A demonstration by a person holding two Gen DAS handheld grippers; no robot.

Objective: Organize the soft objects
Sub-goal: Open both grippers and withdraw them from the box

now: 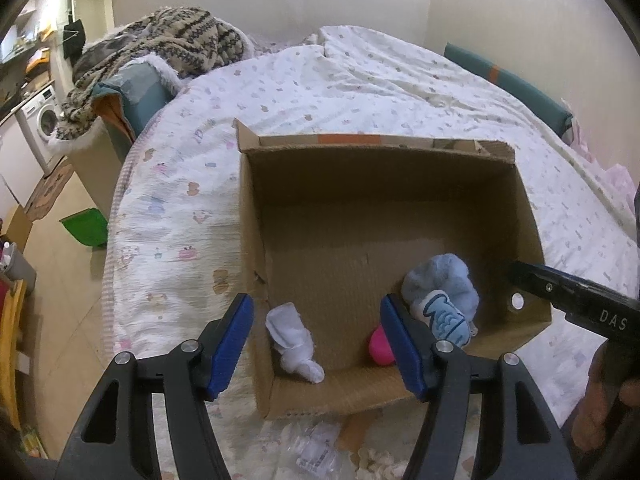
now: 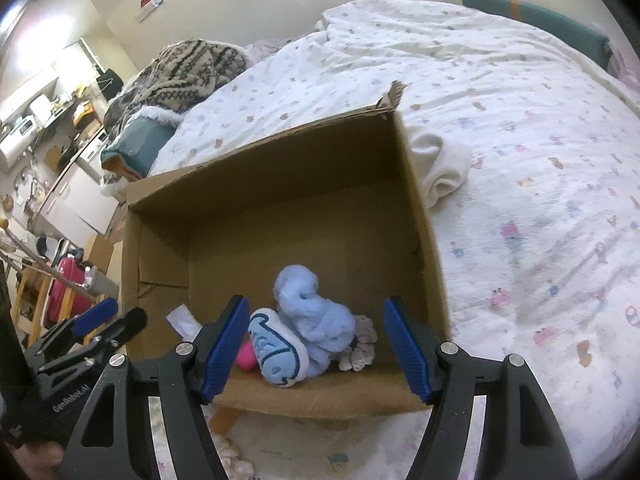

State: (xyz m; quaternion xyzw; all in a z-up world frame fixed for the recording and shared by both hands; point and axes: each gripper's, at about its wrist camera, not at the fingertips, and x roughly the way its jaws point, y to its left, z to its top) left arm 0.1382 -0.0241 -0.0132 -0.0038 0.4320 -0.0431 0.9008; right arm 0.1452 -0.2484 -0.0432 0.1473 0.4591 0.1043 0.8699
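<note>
Sitting on the bed (image 1: 360, 80): open box (image 1: 256, 220). Inside at its near wall: blue plush (image 2: 316, 312), white sock (image 1: 294, 340), pink item (image 1: 380, 346) half hidden. White cloth (image 2: 440, 164) lies outside, against the box's right wall. Left tongs (image 1: 316, 346) and right tongs (image 2: 316, 348) both wide, holding nothing, hovering over the near edge.

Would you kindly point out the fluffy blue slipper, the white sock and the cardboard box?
fluffy blue slipper (image 2: 316, 320), right wrist view, on its furry upper.
white sock (image 1: 294, 342), left wrist view, on its bunched middle.
cardboard box (image 1: 360, 172), left wrist view, on its far inner wall.
</note>
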